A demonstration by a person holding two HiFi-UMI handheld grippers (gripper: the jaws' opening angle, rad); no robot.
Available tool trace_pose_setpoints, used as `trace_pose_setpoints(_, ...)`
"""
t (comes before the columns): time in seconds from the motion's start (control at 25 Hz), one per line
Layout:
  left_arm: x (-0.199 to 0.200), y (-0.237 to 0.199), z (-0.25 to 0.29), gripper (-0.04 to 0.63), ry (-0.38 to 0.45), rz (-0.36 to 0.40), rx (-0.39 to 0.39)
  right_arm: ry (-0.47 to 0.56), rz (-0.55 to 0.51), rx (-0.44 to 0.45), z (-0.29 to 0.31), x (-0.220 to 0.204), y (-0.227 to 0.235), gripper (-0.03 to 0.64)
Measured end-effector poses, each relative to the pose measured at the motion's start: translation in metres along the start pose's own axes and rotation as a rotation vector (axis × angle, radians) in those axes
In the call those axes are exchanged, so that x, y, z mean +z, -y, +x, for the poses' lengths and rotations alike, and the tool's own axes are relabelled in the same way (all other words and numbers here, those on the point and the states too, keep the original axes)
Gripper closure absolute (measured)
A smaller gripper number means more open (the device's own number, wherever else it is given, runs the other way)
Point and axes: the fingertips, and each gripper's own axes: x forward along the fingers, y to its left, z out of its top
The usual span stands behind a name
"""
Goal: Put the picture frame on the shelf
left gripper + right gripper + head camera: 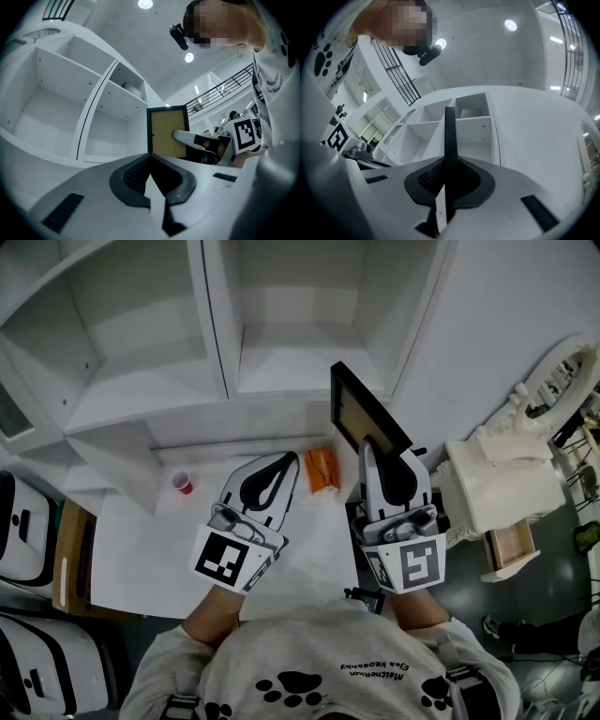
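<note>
Big white shelf fills the top of the head view, with a white table below it. The picture frame stands on edge just right of center, up off the table, pinched in my right claw. My left claw is closed on nothing. An orange packet and a tiny red cup sit on the table.

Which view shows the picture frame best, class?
The left gripper view: the frame faces it, tan panel and black border plain. The head view shows it slanted; the right gripper view, edge-on between the fingers.
</note>
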Motion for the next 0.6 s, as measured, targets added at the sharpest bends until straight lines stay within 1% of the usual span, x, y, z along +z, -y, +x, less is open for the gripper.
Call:
trace_pose_setpoints(0.2, 0.006, -0.001, 0.005, 0.575, 0.015, 0.012, -0.011, 0.025, -0.104, 0.001, 0.008, 0.009, 0.002, 0.557)
trace_pose_setpoints(0.32, 0.006, -0.001, 0.006, 0.575, 0.019, 0.013, -0.018, 0.053, -0.117, -0.017, 0.017, 0.018, 0.001, 0.557)
trace_pose_setpoints(0.48, 0.008, 0.000, 0.009, 0.575, 0.025, 0.018, -0.028, 0.041, -0.187, -0.009, 0.025, 0.015, 0.001, 0.557)
trace_pose_setpoints(0.6, 0.010, 0.000, 0.010, 0.575, 0.030, 0.025, -0.032, 0.032, -0.266, -0.004, 0.030, 0.015, 0.000, 0.557)
